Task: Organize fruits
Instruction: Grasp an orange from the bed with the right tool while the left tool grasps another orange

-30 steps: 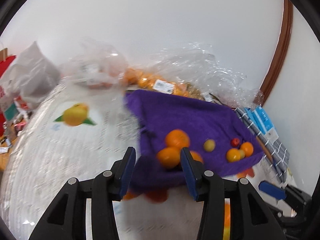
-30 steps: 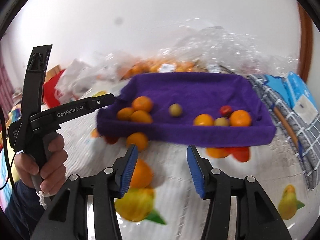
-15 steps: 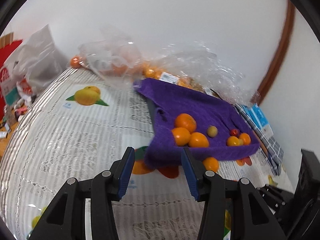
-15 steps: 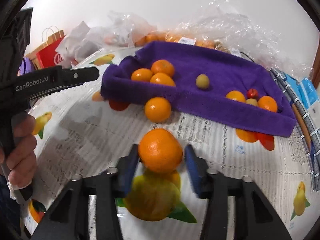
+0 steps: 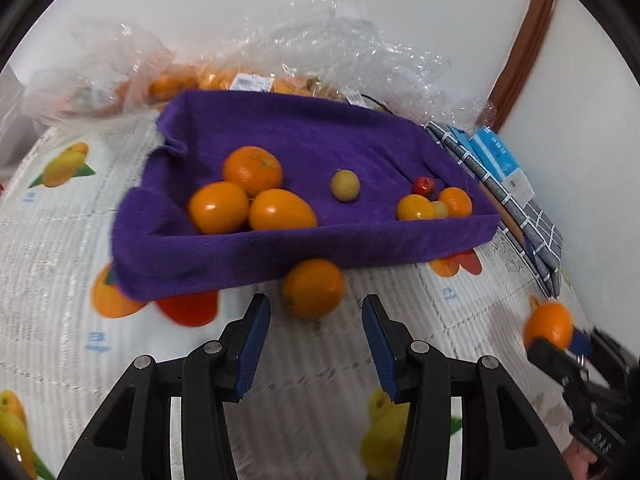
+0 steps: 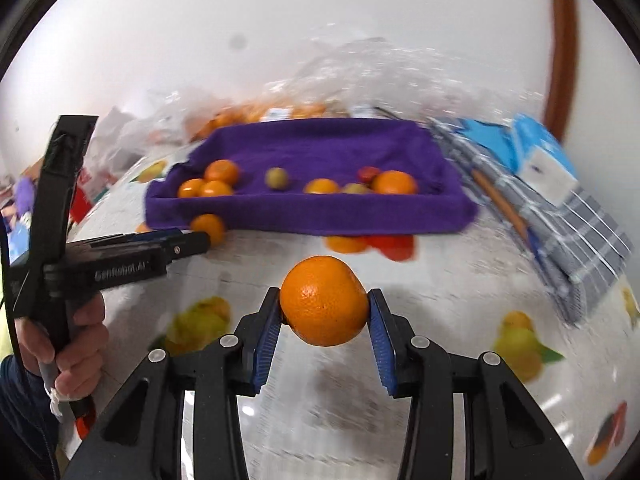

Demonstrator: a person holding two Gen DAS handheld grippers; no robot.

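Observation:
A purple cloth-lined tray [image 5: 280,252] [image 6: 312,216] holds several oranges, a small green fruit [image 5: 345,185] and a red one. A loose orange [image 5: 313,288] [image 6: 208,229] lies on the table against the tray's front wall. My left gripper [image 5: 316,320] is open, just in front of that orange, which sits beyond its fingertips. It also shows in the right wrist view [image 6: 188,242]. My right gripper [image 6: 324,314] is shut on another orange [image 6: 324,300] [image 5: 549,325] and holds it above the table, in front of the tray.
Clear plastic bags of oranges [image 5: 224,80] lie behind the tray against the wall. A checked cloth and blue packets [image 5: 500,156] [image 6: 552,192] lie to the tray's right. The tablecloth [image 5: 60,208] is printed with fruit pictures.
My right gripper closed on the orange and lifted it off the table. My left gripper swung right and closer, up to the loose orange at the tray's front wall.

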